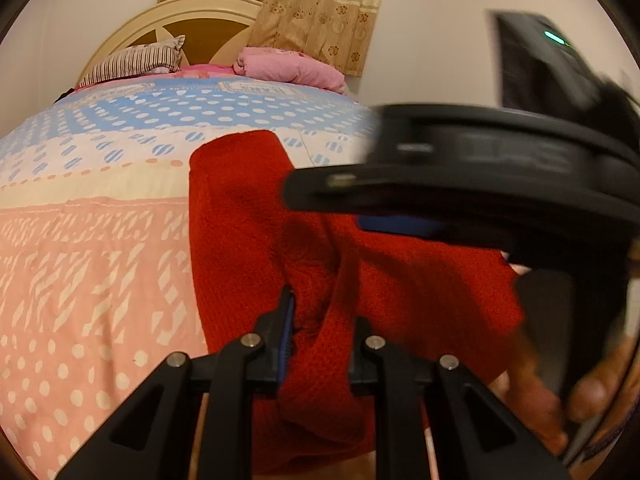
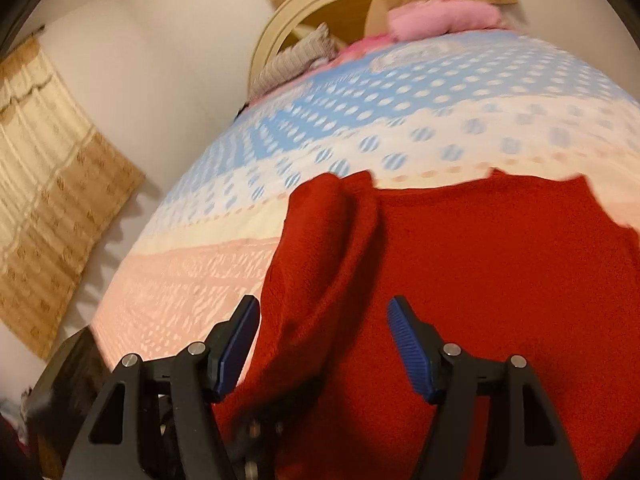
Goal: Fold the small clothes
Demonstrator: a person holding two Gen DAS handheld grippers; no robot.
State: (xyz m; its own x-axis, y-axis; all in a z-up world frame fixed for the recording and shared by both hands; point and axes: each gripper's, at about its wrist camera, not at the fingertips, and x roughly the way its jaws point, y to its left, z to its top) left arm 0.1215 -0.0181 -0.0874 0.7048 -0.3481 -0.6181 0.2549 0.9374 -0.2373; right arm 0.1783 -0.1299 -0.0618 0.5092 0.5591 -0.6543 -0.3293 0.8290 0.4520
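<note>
A red knitted garment (image 1: 240, 240) lies on the patterned bedspread (image 1: 100, 280). My left gripper (image 1: 324, 324) is shut on a bunched fold of it, and the cloth is pinched upright between the blue pads. The right gripper's black body (image 1: 480, 168) crosses the left wrist view at the upper right, blurred, with a hand (image 1: 580, 392) below it. In the right wrist view the right gripper (image 2: 324, 328) hangs open just above the red garment (image 2: 480, 260). Its blue pads (image 2: 408, 344) stand wide apart and touch no cloth. A raised fold (image 2: 332, 232) runs up the garment's left side.
The bed reaches back to a cream and brown headboard (image 1: 192, 20), with a striped pillow (image 1: 136, 60) and a pink folded blanket (image 1: 288, 66). A beige curtain (image 1: 312, 8) hangs behind. Another curtain (image 2: 52, 184) and a white wall lie left of the bed.
</note>
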